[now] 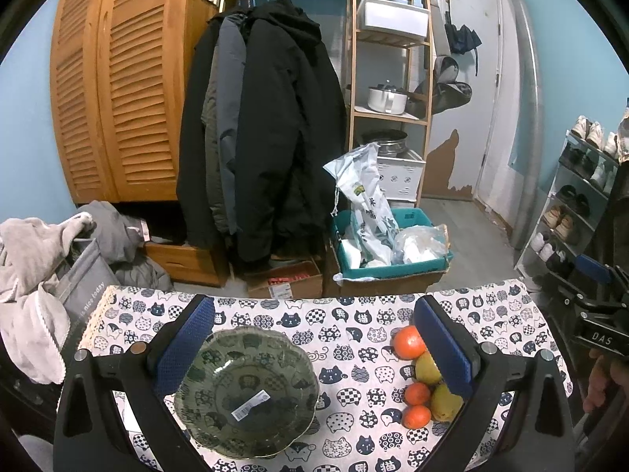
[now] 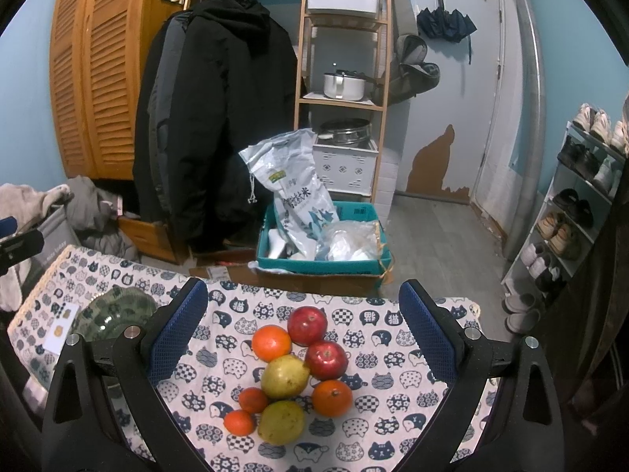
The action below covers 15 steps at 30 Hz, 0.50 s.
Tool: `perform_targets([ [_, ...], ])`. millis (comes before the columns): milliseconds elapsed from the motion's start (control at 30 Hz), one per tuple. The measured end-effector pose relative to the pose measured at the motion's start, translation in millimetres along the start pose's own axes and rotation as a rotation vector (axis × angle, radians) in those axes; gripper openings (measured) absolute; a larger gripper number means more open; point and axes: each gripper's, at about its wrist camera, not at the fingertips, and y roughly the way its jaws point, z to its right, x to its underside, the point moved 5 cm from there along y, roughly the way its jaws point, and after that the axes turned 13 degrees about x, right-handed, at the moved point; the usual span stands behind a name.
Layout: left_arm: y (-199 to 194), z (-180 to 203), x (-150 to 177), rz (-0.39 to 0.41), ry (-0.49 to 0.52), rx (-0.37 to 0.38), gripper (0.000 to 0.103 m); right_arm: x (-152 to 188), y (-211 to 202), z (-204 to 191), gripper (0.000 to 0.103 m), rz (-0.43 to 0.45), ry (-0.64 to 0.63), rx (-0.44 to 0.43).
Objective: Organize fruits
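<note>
Both grippers gape wide, holding nothing: left gripper (image 1: pixel 314 348) above the green bowl (image 1: pixel 247 391), right gripper (image 2: pixel 302 332) over clustered fruits (image 2: pixel 293 373) on the cat-print tablecloth (image 2: pixel 377 424). Farther off, a teal box (image 2: pixel 322 263).

"DAS" stands in pale letters on the black tool (image 1: pixel 599 339) at the right edge of the left wrist view. The grey bag (image 1: pixel 84 289) left of the table carries "nice today". The white rice sack (image 2: pixel 293 192) in the far teal box bears large Chinese characters, the last being 米. The cloth (image 2: pixel 369 320) shows 猫 on some cat faces. The bowl's (image 1: pixel 245 389) barcode sticker is too small to read.
</note>
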Motion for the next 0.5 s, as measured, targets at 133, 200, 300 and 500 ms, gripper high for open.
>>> perform_targets([
  [133, 0.2, 0.5, 0.1, -0.001, 0.0, 0.002, 0.102, -1.0, -0.4, 0.0, 0.096, -0.001, -0.001, 0.0],
  [200, 0.0, 0.8, 0.3, -0.001, 0.001, 0.0, 0.102, -0.3, -0.4, 0.2, 0.096, 0.001, 0.0, 0.001],
  [300, 0.1, 0.4, 0.1, -0.001, 0.001, 0.002, 0.102, -0.6, 0.0, 0.2, 0.096, -0.001, -0.001, 0.0],
  [500, 0.3, 0.8, 0.5, -0.001, 0.0, 0.001, 0.102, -0.7, 0.1, -1.3, 0.096, 0.0, -0.002, 0.001],
])
